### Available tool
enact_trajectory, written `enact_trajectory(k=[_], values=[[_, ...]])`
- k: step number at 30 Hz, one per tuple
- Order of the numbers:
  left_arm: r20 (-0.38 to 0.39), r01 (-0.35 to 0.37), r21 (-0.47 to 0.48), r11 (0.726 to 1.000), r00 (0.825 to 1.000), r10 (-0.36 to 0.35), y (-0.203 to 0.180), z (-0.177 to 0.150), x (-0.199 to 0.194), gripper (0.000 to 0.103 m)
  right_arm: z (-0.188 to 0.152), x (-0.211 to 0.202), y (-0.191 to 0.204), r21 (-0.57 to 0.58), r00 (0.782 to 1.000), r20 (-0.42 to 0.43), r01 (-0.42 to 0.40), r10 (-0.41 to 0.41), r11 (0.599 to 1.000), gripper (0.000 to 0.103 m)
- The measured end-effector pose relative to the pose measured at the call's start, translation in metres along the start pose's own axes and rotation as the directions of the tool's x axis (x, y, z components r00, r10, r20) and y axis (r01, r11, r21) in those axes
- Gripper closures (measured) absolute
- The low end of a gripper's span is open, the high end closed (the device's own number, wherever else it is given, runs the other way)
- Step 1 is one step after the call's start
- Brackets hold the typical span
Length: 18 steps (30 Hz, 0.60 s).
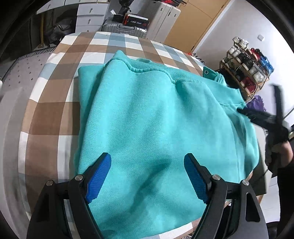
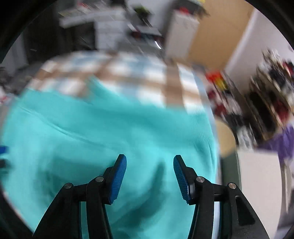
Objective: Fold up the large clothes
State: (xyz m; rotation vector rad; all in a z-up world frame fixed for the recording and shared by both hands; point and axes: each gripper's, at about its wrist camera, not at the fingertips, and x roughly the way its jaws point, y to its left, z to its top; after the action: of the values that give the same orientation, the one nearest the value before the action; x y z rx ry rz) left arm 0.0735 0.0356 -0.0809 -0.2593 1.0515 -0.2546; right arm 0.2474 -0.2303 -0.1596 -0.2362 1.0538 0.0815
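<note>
A turquoise sweatshirt point(image 1: 147, 117) lies folded on a checked table point(image 1: 55, 117), its ribbed collar at the far side. My left gripper point(image 1: 147, 161) hovers over the near part of it, open and empty, blue pads wide apart. My right gripper point(image 2: 150, 161) is also open and empty above the sweatshirt point(image 2: 91, 132); that view is blurred by motion. The right gripper also shows in the left wrist view point(image 1: 275, 119) as a dark blurred shape at the sweatshirt's right edge.
The table's right edge point(image 1: 261, 183) drops off beside the sweatshirt. A shoe rack point(image 1: 246, 69) stands to the right. A silver suitcase point(image 1: 126, 29) and white drawers point(image 1: 90, 16) stand behind the table.
</note>
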Motion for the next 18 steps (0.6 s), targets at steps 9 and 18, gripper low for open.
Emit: enact_trajectory(k=[9, 18], values=[[0.012, -0.115, 0.089, 0.989, 0.993, 0.115, -0.015, -0.004, 0.009, 0.025, 0.007, 0.0, -0.006, -0.006, 0.998, -0.033, -0.051, 0.051, 0.999, 0.049], [0.012, -0.165, 0.129, 0.978, 0.986, 0.165, -0.017, -0.002, 0.013, 0.024, -0.078, -0.031, 0.019, -0.016, 0.991, -0.027, -0.134, 0.134, 0.991, 0.036]])
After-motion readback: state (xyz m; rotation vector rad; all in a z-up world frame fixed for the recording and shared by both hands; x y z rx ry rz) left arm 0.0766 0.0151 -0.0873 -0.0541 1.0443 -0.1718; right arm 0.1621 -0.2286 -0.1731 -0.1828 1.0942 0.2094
